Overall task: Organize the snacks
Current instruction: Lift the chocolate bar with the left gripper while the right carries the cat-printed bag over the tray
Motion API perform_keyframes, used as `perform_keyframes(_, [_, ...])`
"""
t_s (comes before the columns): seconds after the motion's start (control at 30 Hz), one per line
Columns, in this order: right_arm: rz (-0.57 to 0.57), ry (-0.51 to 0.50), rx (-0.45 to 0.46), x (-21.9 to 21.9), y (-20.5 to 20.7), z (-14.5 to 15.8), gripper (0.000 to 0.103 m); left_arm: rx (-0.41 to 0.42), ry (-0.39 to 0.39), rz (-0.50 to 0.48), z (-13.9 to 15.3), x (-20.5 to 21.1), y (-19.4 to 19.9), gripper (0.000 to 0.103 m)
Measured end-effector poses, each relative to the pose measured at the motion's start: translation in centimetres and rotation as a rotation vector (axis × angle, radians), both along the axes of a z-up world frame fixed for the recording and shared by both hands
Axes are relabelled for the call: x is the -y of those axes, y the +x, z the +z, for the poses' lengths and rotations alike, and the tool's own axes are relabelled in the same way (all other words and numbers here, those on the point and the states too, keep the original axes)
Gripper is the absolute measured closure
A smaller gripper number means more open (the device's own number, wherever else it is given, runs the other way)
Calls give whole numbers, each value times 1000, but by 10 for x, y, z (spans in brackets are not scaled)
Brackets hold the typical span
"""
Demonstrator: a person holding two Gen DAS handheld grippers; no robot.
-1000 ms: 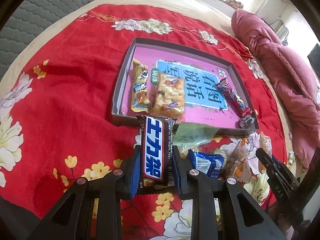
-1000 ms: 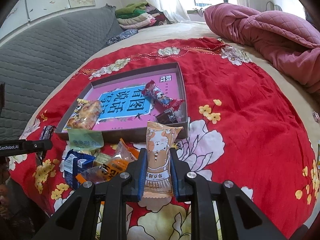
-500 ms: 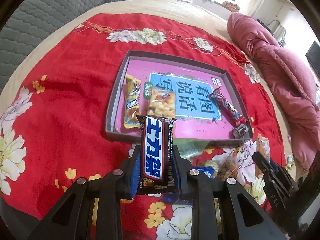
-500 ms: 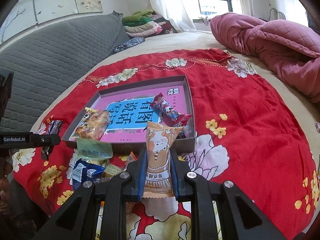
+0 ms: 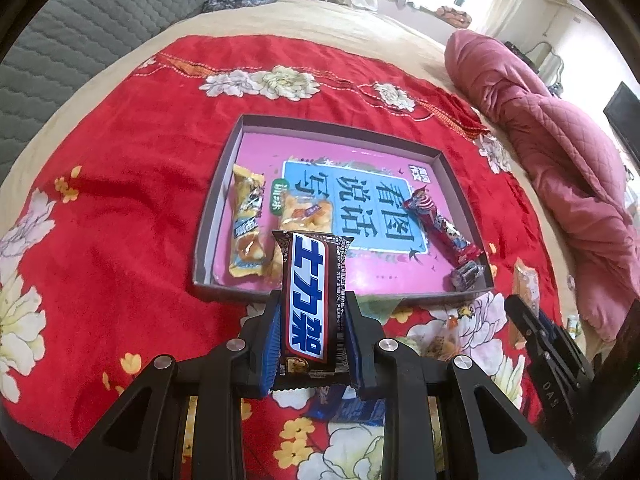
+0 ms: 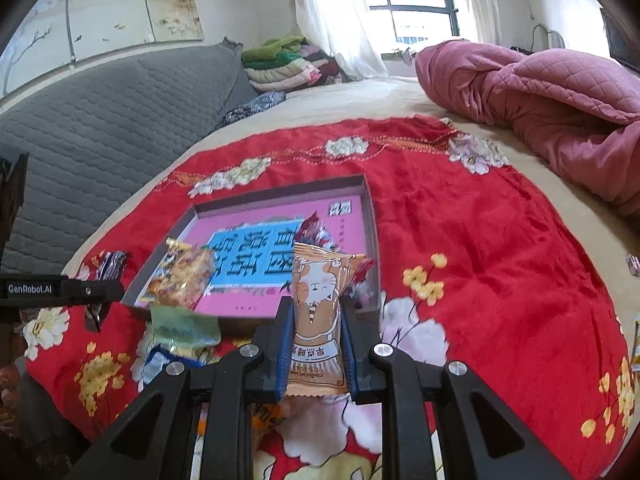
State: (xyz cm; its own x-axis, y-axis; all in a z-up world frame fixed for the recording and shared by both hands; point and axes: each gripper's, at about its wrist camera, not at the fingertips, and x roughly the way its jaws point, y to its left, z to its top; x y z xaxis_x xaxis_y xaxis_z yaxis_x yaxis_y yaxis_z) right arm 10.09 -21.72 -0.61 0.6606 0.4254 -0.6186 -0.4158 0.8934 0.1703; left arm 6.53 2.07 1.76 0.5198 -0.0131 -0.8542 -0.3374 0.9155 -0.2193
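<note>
Both claws are carrying snacks toward the box, which lies at twelve o'clock of each. The left gripper clamps an upright chocolate bar; the right gripper pinches a cat-print packet. Next, I judge, each must pass over the near wall and let go inside. Only the right view shows the green packet outside the box at ten o'clock; the left view shows the red candy inside.
</note>
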Motion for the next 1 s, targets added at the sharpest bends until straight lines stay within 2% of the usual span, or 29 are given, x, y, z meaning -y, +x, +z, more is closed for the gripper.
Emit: perform_keyframes(1.0, [-6,76,42,-6,32,9,81,28,-16,-31,-1,15,41,74])
